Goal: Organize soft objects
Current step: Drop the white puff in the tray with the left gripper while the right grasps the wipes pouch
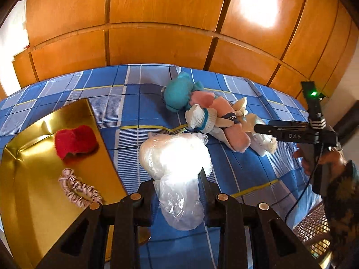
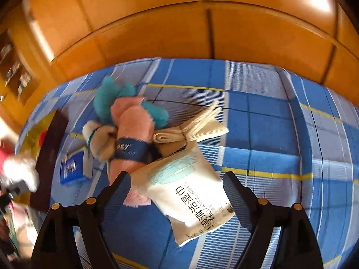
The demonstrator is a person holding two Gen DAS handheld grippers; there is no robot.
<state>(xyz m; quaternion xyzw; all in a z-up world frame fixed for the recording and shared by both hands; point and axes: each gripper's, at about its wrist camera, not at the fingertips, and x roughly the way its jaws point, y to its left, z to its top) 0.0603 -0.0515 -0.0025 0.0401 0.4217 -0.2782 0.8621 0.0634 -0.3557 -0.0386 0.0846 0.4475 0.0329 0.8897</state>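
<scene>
Nearest the left wrist camera, left gripper (image 1: 177,183) clamped tight on a clear plastic bag (image 1: 175,161) of white stuffing, bag lifted over the blue checked bedsheet (image 1: 125,112). Just left of it, a gold tray (image 1: 33,174) lying on the bed, holding a red fuzzy ball (image 1: 75,143) and a striped hair scrunchie (image 1: 78,189), the two apart. Farther back on the sheet, a heap of soft things touching one another: teal plush toy (image 1: 178,94), pink rolled towel (image 1: 226,121) with a dark blue band, white sock bundle (image 1: 200,117), cream folded cloth (image 1: 241,106). At the right edge, a hand (image 1: 320,157) gripping the handle of the right gripper, reaching toward the heap.

In the right wrist view, right gripper (image 2: 177,183) spread wide, pads not pressing anything. Between its fingers, a white pack of wet wipes (image 2: 190,192) lying tilted on the sheet, its upper end against the pink towel and cream cloth. A blue tissue pack (image 2: 71,170) left of the heap, beside the tray's dark edge. Left edge of this view blurred.
</scene>
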